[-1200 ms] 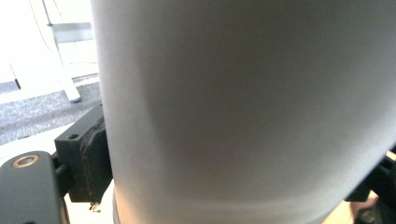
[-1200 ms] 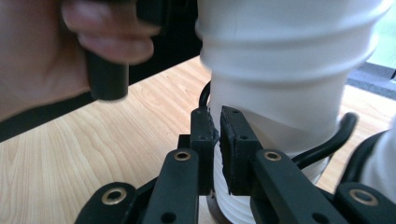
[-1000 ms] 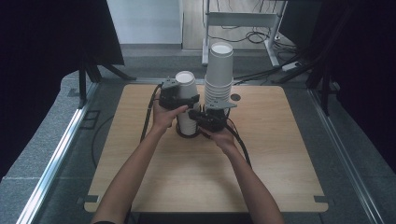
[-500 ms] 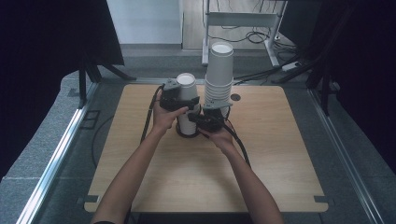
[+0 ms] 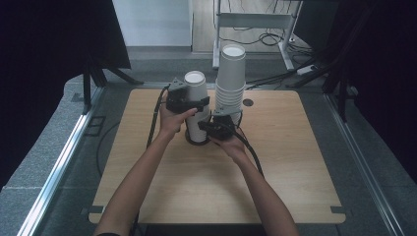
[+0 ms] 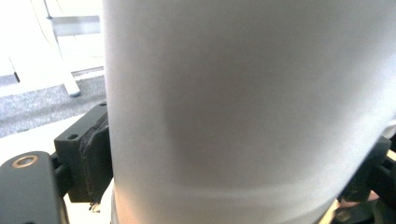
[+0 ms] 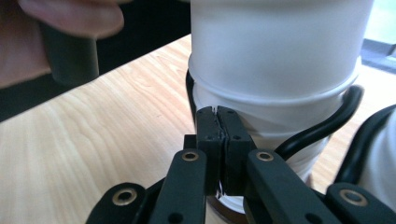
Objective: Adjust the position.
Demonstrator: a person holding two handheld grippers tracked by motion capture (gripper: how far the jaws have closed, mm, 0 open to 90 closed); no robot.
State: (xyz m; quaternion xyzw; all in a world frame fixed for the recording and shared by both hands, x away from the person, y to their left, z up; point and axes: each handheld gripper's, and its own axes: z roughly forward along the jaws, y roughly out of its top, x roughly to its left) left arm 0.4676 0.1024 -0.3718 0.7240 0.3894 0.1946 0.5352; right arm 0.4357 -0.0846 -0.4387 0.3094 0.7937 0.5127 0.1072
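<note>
Near the middle of the wooden surface, the left hand-held gripper gripped the upper part of a short stack of white paper cups standing upside down. From the left gripper view, the cup wall sat between the 2 black jaws, with the left pad pressed against it, so this hand-held gripper was closed on the stack. The person's left hand held its body from the left side.

Lower down, the right hand-held gripper had its jaws pinched together, the 2 pads meeting with almost no gap. They had just been closing. The jaw tips lay against the lower cup of the short stack, just under a rolled rim; whether a thin edge of cup was caught between the pads could not be told. From the high view, this hand-held gripper sat low at the base of the stack, with the right hand behind it. A black cable curved round the cup's base.

Just right of the short stack stood a taller stack of white cups, also upside down, on the same surface.
</note>
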